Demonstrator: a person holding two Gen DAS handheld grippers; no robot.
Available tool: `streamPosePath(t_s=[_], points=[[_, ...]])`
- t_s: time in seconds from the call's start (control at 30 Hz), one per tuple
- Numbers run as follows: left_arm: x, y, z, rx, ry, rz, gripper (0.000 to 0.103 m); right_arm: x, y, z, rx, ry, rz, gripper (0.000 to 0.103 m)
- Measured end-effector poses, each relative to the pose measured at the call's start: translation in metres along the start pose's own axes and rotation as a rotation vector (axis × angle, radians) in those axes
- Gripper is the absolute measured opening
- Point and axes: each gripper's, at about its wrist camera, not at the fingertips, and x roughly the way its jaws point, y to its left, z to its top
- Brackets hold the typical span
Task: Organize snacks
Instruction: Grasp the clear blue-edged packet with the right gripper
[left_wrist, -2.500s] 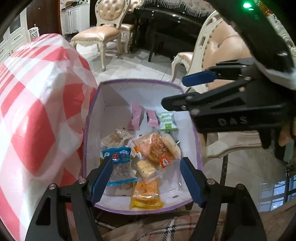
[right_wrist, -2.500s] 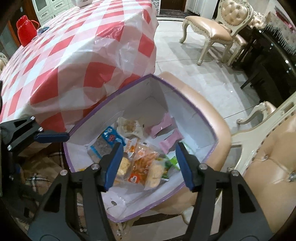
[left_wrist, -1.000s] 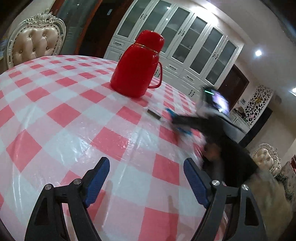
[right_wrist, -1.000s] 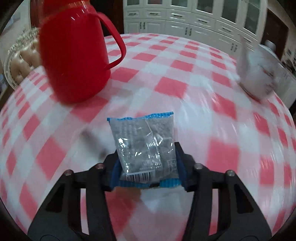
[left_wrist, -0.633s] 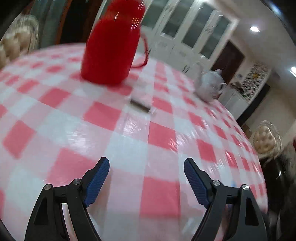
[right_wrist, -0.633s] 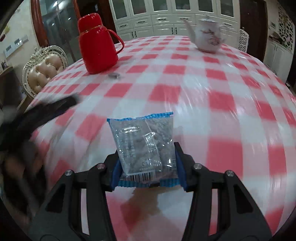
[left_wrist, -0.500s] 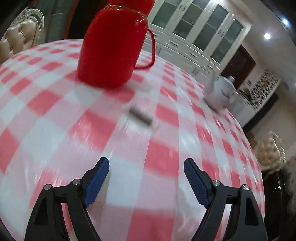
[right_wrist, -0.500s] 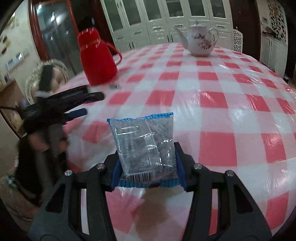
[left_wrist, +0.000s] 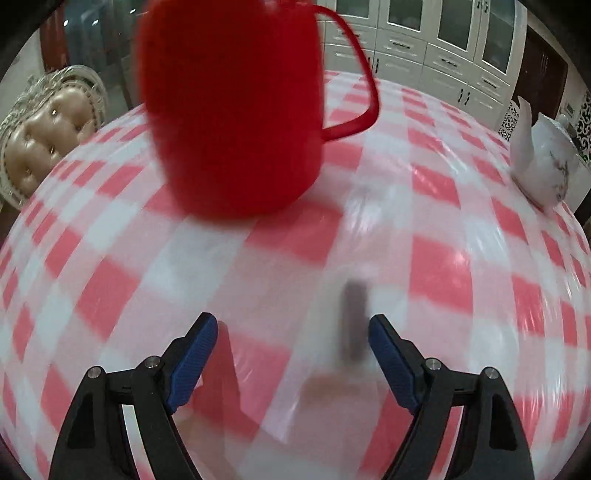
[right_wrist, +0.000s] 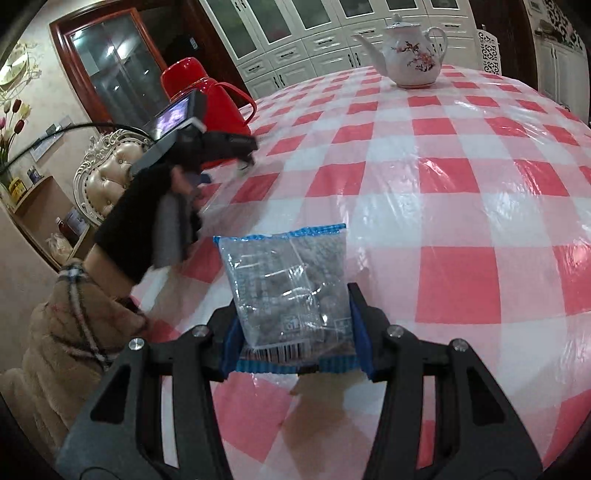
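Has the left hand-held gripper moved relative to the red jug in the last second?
Yes. The left hand-held gripper has closed in on the red jug, which now looms larger.

Only a barcode and a small mirrored mark, perhaps "01", show on the snack packet (right_wrist: 286, 291); nothing else is legible.

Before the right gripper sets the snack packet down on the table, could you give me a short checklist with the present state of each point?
1. Snack packet clamped between the right gripper pads: ok.
2. Packet over the checked tablecloth, not past its edge: ok.
3. Cloth just ahead of the packet bare: ok.
4. Left gripper open and holding nothing: ok.
5. Red thermos and teapot well clear of the drop spot: ok.
6. Small dark object near the left gripper's fingers identified: cannot tell, blurred.
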Motion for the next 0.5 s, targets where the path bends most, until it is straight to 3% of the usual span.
streamPosePath(t_s=[0.1, 0.2, 0.37, 0.43, 0.47, 0.5], points=[[-0.01, 0.014, -0.007, -0.021, -0.001, -0.02, 0.084, 0.0, 0.0, -0.001, -0.003, 0.002, -0.004, 0.055], [-0.014, 0.016, -0.002, -0.02, -0.043, -0.1, 0.084, 0.001, -0.001, 0.0, -0.004, 0.003, -0.009, 0.055], [0.004, -0.011, 0.005, 0.113, -0.051, -0.119, 0.084, 0.001, -0.001, -0.001, -0.005, 0.008, -0.01, 0.056], [0.004, -0.02, 0.004, 0.172, -0.08, -0.114, 0.068, 0.002, -0.001, -0.001, -0.002, 0.009, -0.008, 0.057], [0.002, -0.024, 0.003, 0.192, -0.084, -0.136, 0.05, 0.002, -0.001, 0.0, 0.0, 0.011, -0.009, 0.057], [0.0, -0.025, 0.002, 0.204, -0.086, -0.137, 0.015, 0.003, -0.001, -0.001, 0.001, 0.011, -0.009, 0.057]])
